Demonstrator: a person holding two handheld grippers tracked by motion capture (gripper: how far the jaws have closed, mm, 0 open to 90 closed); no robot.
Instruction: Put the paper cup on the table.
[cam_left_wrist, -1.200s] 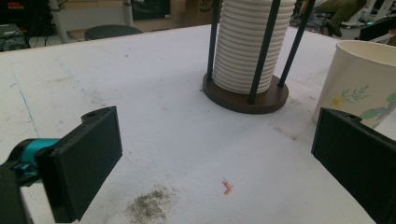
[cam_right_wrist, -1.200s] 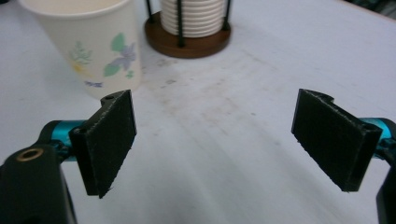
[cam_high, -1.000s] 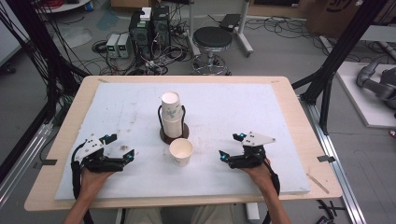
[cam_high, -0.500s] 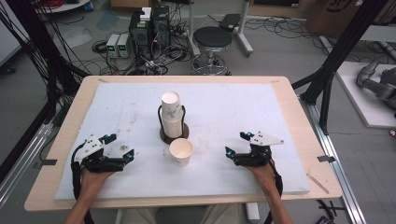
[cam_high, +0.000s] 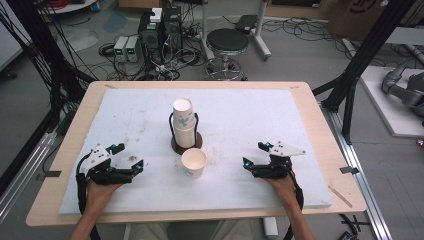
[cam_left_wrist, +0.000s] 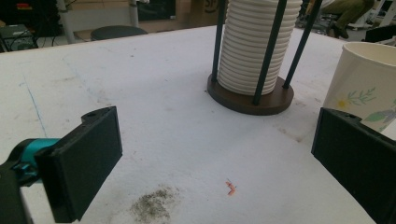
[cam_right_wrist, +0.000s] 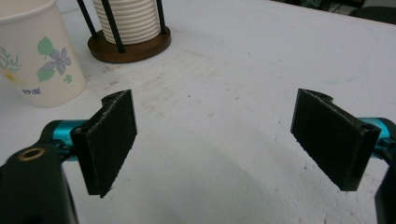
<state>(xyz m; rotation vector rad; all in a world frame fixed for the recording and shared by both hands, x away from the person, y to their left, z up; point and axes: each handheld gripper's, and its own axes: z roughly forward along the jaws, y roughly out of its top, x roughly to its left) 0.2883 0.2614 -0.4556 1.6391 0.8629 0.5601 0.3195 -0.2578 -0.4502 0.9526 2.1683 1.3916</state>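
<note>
A stack of white paper cups (cam_high: 183, 122) stands in a dark rod holder on a round brown base (cam_high: 186, 145) at the table's middle. One single flowered paper cup (cam_high: 194, 162) stands upright just in front of it. My left gripper (cam_high: 129, 165) rests near the front left, open and empty. My right gripper (cam_high: 255, 156) rests near the front right, open and empty as well. In the left gripper view the cup stack (cam_left_wrist: 254, 44) is ahead and the single cup (cam_left_wrist: 362, 84) is at the right. In the right gripper view the single cup (cam_right_wrist: 39, 56) is at the upper left.
A white foam sheet (cam_high: 250, 115) covers the wooden table (cam_high: 320, 125). A dark smudge (cam_left_wrist: 152, 205) and a small red speck (cam_left_wrist: 230, 187) mark the sheet near my left gripper. Beyond the table stand a stool (cam_high: 227, 42) and electronics boxes (cam_high: 160, 27).
My right gripper has shifted a little to the right, away from the single cup. The left gripper and the cups stay where they were.
</note>
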